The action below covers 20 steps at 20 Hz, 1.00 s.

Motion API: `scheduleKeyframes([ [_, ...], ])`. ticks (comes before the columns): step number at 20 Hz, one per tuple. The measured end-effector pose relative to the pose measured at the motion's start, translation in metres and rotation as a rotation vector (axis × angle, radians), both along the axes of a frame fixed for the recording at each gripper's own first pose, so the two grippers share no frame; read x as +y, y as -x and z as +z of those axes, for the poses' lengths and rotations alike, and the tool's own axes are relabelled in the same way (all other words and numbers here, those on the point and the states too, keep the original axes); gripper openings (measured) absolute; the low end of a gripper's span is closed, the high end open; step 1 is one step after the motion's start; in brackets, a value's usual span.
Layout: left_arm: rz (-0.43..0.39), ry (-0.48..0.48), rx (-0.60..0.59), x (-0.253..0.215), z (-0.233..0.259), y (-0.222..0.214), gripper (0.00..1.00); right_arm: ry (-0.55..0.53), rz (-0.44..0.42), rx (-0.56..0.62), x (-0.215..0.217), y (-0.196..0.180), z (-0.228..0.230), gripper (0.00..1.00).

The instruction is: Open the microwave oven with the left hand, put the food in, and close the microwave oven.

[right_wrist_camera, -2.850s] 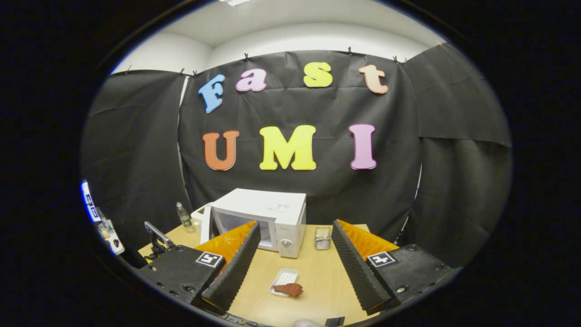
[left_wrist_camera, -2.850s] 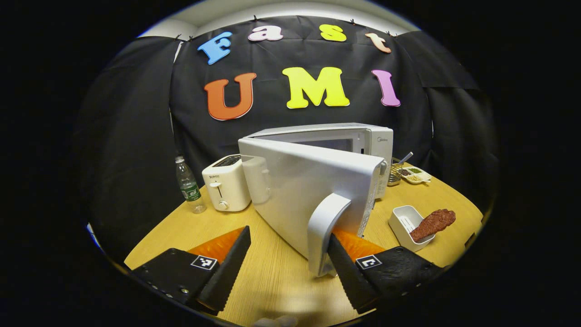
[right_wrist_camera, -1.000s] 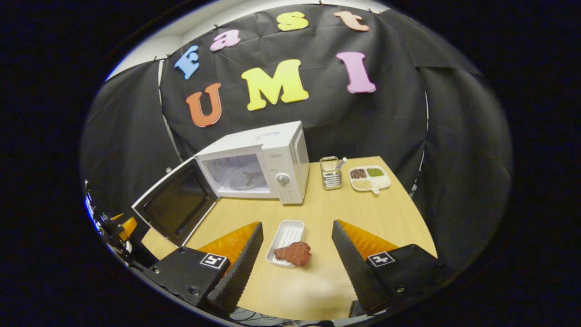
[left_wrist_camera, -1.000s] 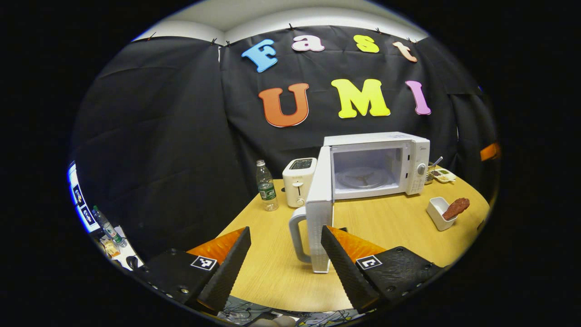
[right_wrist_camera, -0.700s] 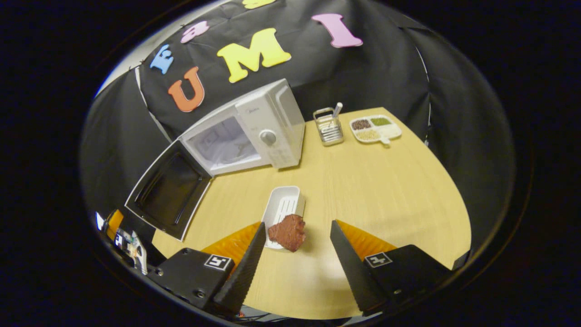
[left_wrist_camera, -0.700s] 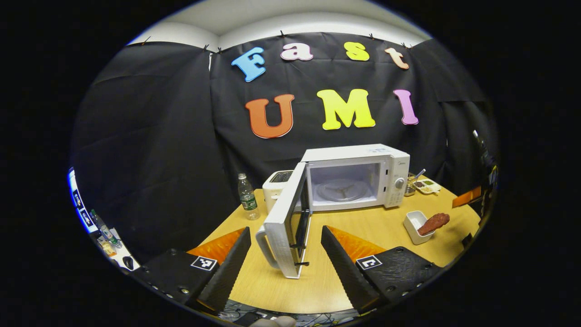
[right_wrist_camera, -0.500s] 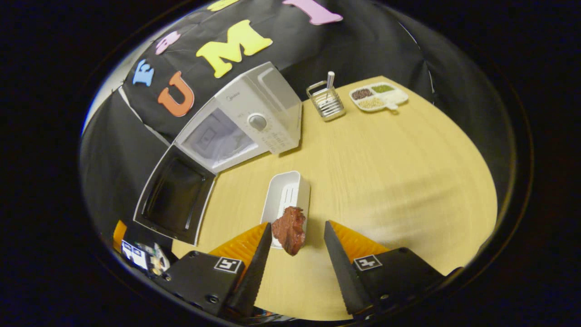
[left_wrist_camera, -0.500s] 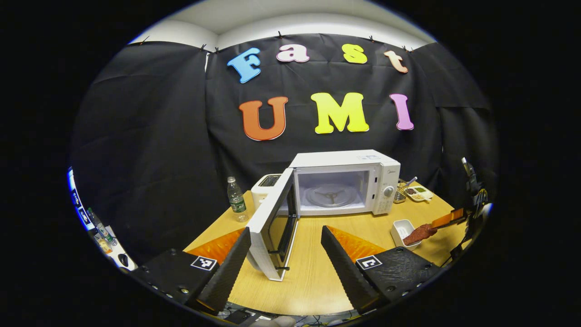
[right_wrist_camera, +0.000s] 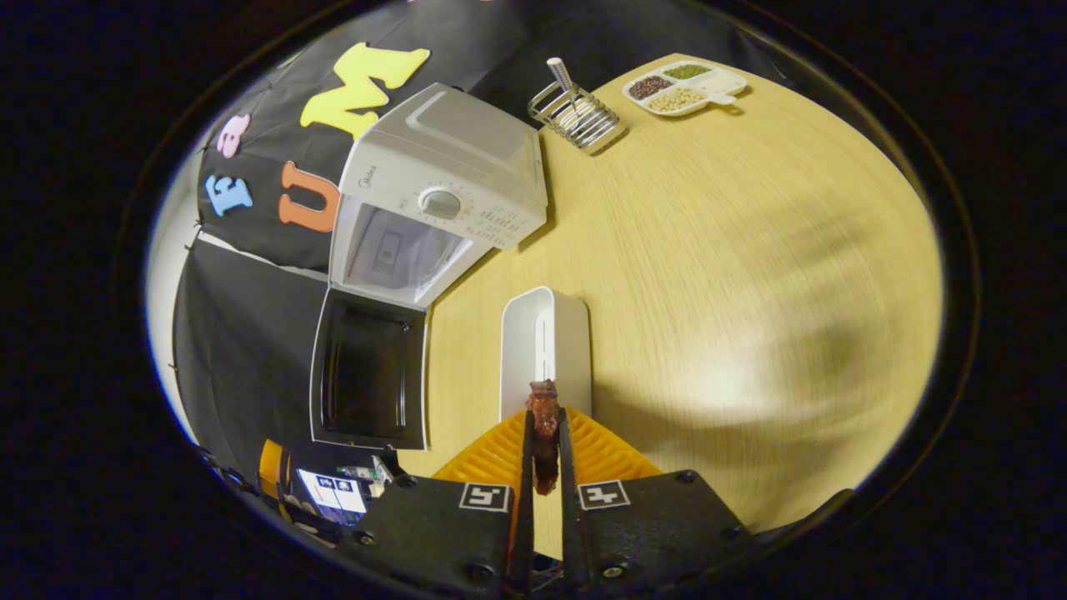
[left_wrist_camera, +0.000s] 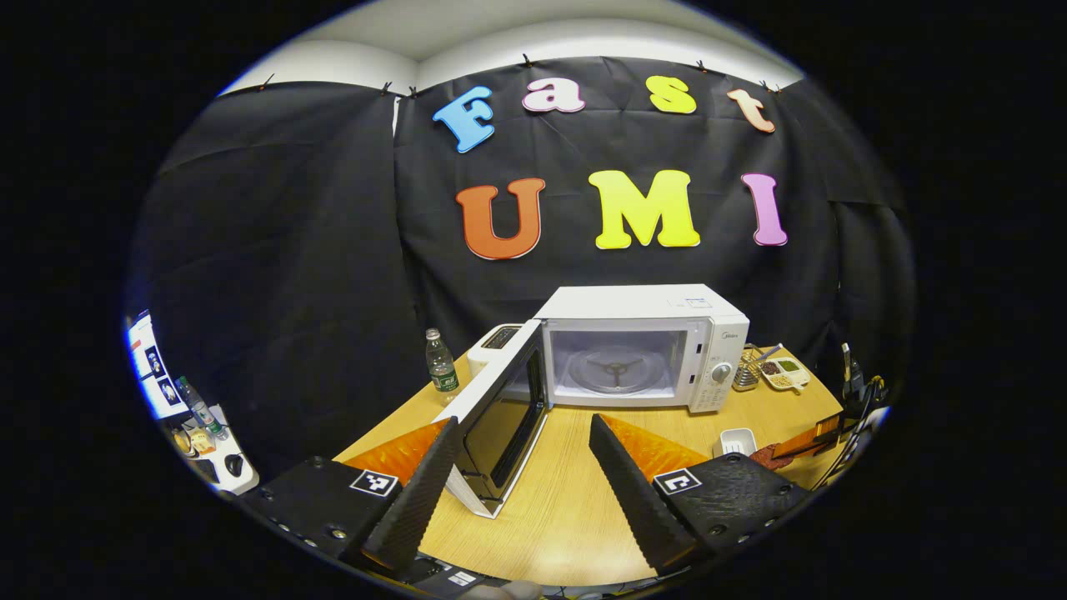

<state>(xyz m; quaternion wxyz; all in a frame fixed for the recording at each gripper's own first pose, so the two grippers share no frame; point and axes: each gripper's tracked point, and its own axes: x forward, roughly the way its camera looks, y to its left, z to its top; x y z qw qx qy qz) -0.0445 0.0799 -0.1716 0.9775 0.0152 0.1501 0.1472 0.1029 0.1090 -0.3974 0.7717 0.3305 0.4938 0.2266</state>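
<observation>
The food, a dark red chunk, is pinched between both fingers of the right gripper, whose jaws are nearly together on it. It sits at the near end of the white tray; whether it has left the tray I cannot tell. In the right gripper view the microwave lies at 11 o'clock from the food, its door swung fully out at 9 o'clock, the cavity open and bare.

In the left gripper view the left gripper hangs with its jaws wide and nothing between them, back from the table; the door's free edge is just ahead at 12 o'clock, and the right gripper with the food shows at 3 o'clock near the table edge.

By my reading, opening is done and the pick-up is made. Left to do: carry the food into the cavity, let go, then shut the door.
</observation>
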Motion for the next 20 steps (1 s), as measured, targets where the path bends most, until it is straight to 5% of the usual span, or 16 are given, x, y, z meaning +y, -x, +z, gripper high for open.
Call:
scheduleKeyframes([
  [3,0.029,-0.033,0.008,-0.008,0.007,0.003,0.95,-0.015,0.040,0.006,-0.004,-0.002,0.013,0.14],
  [4,0.031,-0.042,0.007,-0.011,0.008,0.003,0.95,-0.023,0.054,0.003,-0.005,-0.003,0.019,0.05],
  [8,-0.002,-0.064,-0.006,-0.024,0.013,-0.005,0.95,-0.060,0.049,-0.069,-0.008,-0.013,0.062,0.04],
  [9,-0.020,-0.064,-0.008,-0.026,0.014,-0.008,0.95,-0.067,0.048,-0.094,-0.005,-0.016,0.076,0.12],
  [11,-0.054,-0.055,-0.019,-0.027,0.016,-0.020,0.95,-0.062,0.051,-0.154,0.004,-0.020,0.101,0.11],
  [20,-0.323,-0.071,-0.062,-0.013,0.026,-0.063,0.95,-0.125,-0.202,-0.353,0.105,-0.056,0.168,0.11],
])
